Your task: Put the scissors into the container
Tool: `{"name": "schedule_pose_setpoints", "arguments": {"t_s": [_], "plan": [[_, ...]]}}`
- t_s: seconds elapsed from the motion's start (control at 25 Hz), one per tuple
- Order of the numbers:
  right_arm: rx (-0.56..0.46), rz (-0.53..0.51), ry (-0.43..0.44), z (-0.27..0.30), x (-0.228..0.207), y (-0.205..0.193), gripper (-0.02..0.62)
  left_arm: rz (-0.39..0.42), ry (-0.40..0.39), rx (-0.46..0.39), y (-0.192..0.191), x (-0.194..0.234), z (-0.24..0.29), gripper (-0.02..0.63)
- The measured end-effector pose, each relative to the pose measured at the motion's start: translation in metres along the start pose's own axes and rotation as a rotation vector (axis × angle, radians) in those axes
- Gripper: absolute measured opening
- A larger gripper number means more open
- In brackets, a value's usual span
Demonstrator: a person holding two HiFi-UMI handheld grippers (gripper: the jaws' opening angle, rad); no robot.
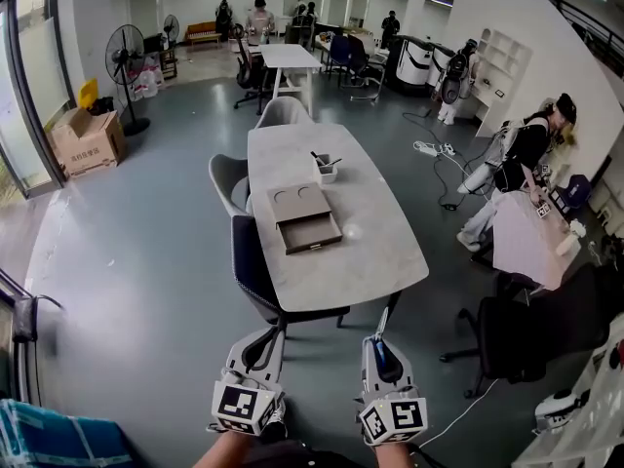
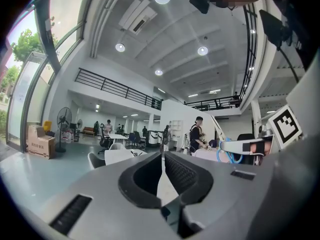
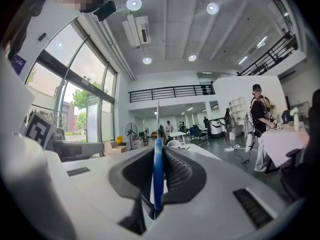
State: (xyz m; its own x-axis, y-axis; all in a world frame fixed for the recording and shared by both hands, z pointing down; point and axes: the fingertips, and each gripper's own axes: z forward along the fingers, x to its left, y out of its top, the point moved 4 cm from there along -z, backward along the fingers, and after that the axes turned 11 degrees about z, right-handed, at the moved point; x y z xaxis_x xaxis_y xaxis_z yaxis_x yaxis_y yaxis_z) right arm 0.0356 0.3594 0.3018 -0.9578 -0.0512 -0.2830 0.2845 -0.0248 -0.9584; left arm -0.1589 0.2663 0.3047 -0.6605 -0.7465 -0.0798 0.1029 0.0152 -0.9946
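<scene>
While the right tool clamps the scissors, tips forward, the container stands at twelve o'clock, well apart.

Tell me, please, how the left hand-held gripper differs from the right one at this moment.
The left hand-held gripper has its jaws together on nothing; the right hand-held gripper is clamped on the blue-handled scissors. Their thin blade sticks out past the right one's jaws, while nothing projects from the left one. Both are held low, short of the table, pointing toward it.
</scene>
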Motion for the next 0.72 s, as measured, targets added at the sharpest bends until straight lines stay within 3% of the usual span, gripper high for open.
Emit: {"name": "schedule_pose_setpoints", "arguments": {"t_s": [0.72], "plan": [[-0.012,0.012,-0.052,0.116,0.005,-0.002,0.037,0.006,-0.030,0.014,-0.009,0.097,0.079,0.029]]}}
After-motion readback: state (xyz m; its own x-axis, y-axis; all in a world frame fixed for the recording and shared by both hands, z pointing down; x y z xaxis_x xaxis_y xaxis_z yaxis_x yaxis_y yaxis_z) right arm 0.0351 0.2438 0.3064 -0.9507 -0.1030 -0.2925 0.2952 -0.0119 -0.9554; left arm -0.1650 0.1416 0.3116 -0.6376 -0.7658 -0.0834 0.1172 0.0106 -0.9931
